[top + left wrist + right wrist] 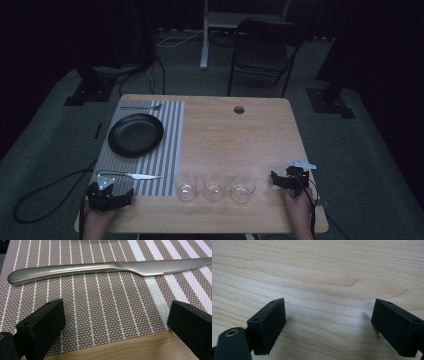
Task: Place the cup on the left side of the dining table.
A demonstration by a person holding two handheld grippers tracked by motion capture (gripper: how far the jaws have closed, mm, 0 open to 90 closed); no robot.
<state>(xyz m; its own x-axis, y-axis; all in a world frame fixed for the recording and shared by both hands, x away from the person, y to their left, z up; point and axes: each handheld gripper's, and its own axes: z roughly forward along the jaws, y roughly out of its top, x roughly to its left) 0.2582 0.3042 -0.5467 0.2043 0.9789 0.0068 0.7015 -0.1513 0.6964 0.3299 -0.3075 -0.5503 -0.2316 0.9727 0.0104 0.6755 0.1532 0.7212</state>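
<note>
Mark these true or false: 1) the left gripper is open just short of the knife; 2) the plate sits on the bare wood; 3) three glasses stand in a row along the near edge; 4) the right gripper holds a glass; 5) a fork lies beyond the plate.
1) True: the left gripper has its jaws wide apart, with the knife lying across the mat just ahead of them, untouched.
2) False: the plate sits on the striped mat.
3) True: three glasses stand side by side on the table.
4) False: the right gripper is open over bare wood, holding nothing.
5) True: the fork lies on the mat's far end.
</note>
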